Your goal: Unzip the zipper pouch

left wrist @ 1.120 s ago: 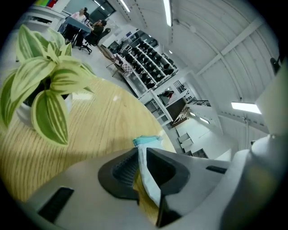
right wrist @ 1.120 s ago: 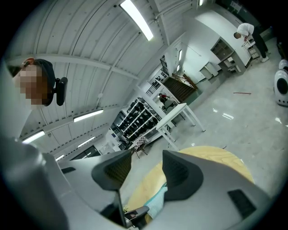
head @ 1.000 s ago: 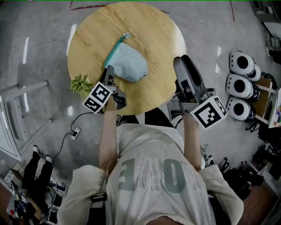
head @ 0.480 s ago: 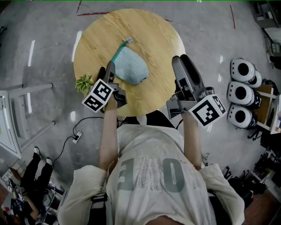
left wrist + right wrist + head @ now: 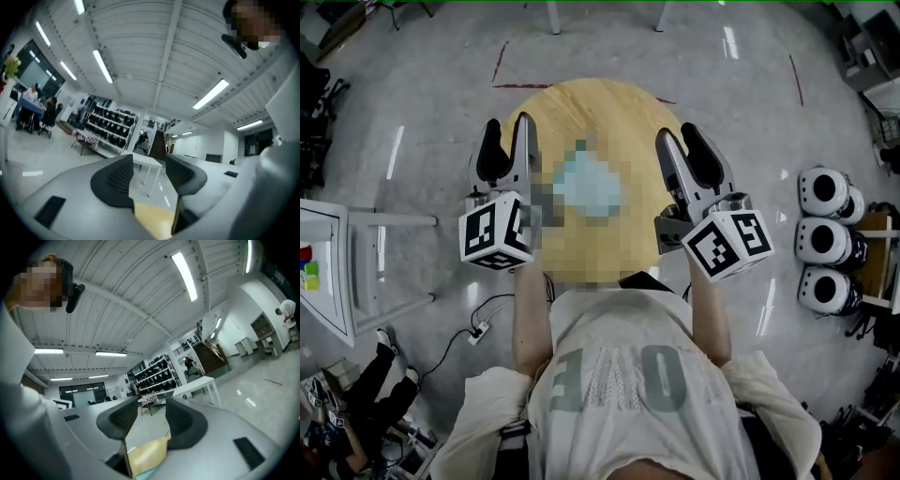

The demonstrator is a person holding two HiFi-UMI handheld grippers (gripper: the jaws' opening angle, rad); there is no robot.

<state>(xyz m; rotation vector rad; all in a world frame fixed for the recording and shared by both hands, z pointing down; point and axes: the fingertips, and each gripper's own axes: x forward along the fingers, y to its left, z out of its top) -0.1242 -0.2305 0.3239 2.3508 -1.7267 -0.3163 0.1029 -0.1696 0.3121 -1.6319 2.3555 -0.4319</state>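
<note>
Pale blue fabric zipper pouch (image 5: 586,183), centre of the round light-wood counter (image 5: 623,112), lying flat between the two grippers and touched by neither; its outline is blurred in the head view, so the zipper cannot be read.

Left gripper (image 5: 506,131) (image 5: 149,164): held over the counter's left edge on a bare forearm (image 5: 530,309), pointing away from the body. Its own view looks out across the room and up at the ceiling, so the gripper is tilted upward; its dark ribbed jaws stand wide apart with nothing between them.

Right gripper (image 5: 678,136) (image 5: 151,411): mirrored pose over the counter's right edge, likewise tilted upward, jaws apart and empty. A strip of the counter shows beneath the jaws in each gripper view.

Surroundings: three white round devices with black centres (image 5: 822,242) in a row on the grey floor (image 5: 422,94), well apart from the counter at right; a white power strip with dark cable (image 5: 478,333) on the floor at lower left; a white frame table (image 5: 356,258) at far left. Nothing lies between either gripper and the pouch.
</note>
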